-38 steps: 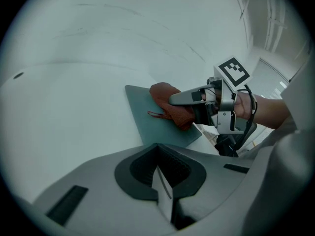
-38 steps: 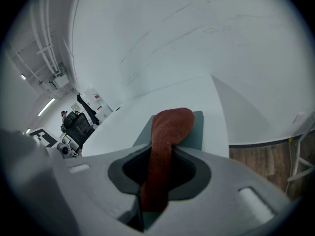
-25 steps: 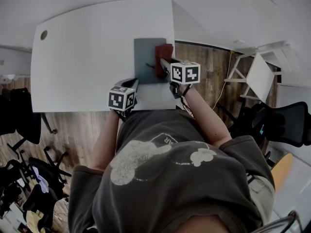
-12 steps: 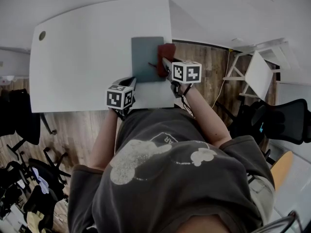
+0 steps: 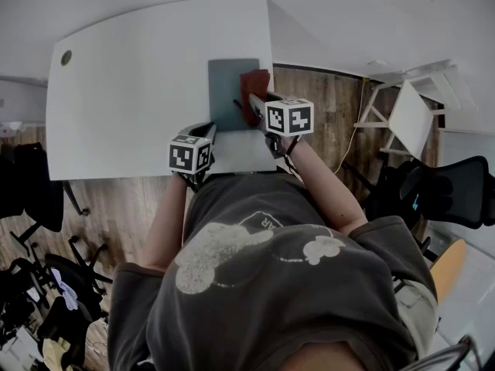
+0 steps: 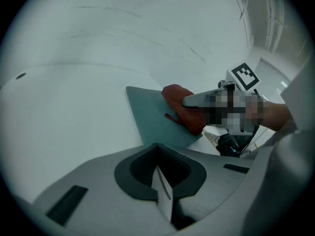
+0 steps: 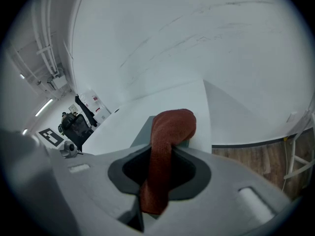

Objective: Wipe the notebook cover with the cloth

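Observation:
A grey-green notebook (image 5: 230,93) lies flat near the right edge of the white table (image 5: 139,91). A dark red cloth (image 5: 254,83) rests on its right side, with my right gripper (image 5: 256,105) shut on it. In the right gripper view the cloth (image 7: 165,141) runs up out of the right gripper (image 7: 157,181) and folds over onto the notebook (image 7: 141,132). My left gripper (image 5: 209,132) hovers at the table's near edge, left of the notebook's near corner, shut and holding nothing. The left gripper view shows the left gripper (image 6: 160,181), the notebook (image 6: 150,119) and the cloth (image 6: 179,104) ahead.
The table's right edge runs just beside the notebook, with wooden floor (image 5: 325,107) below it. A cable hole (image 5: 66,56) sits at the table's far left. A white stand (image 5: 410,114) and black office chairs (image 5: 448,199) are to the right.
The right gripper has drawn the cloth slightly left, back onto the notebook's right side after it reached the edge. The left gripper has stayed in place.

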{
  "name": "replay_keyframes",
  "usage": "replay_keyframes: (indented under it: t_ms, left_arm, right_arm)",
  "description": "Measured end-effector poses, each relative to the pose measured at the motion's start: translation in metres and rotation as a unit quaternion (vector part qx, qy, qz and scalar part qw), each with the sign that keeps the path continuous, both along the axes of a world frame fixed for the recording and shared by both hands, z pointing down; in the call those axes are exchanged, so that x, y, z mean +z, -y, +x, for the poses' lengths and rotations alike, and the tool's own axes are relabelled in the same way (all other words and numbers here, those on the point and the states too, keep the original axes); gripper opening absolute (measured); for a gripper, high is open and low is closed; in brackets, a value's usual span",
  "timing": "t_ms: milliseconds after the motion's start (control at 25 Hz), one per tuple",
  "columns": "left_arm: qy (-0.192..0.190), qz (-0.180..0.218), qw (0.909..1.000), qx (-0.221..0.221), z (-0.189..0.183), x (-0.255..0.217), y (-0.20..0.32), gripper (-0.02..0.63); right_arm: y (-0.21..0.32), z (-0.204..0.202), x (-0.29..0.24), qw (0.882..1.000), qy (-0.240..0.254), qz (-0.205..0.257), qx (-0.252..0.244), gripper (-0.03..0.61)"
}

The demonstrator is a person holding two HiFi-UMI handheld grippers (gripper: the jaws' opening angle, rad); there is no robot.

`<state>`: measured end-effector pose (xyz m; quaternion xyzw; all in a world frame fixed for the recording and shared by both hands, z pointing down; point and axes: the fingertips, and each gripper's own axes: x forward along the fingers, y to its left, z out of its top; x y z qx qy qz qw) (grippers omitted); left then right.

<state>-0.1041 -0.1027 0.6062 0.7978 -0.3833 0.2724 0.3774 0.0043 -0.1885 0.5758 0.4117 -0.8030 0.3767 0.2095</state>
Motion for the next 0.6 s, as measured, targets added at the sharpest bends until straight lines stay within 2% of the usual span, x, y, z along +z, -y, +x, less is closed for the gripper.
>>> replay_keyframes:
  t_ms: [600]
  left_arm:
    - [0.014, 0.004, 0.9995, 0.029, 0.001, -0.002, -0.001, -0.006]
  right_arm:
    - [-0.011, -0.061, -0.014, 0.998, 0.038, -0.007, -0.058, 0.084]
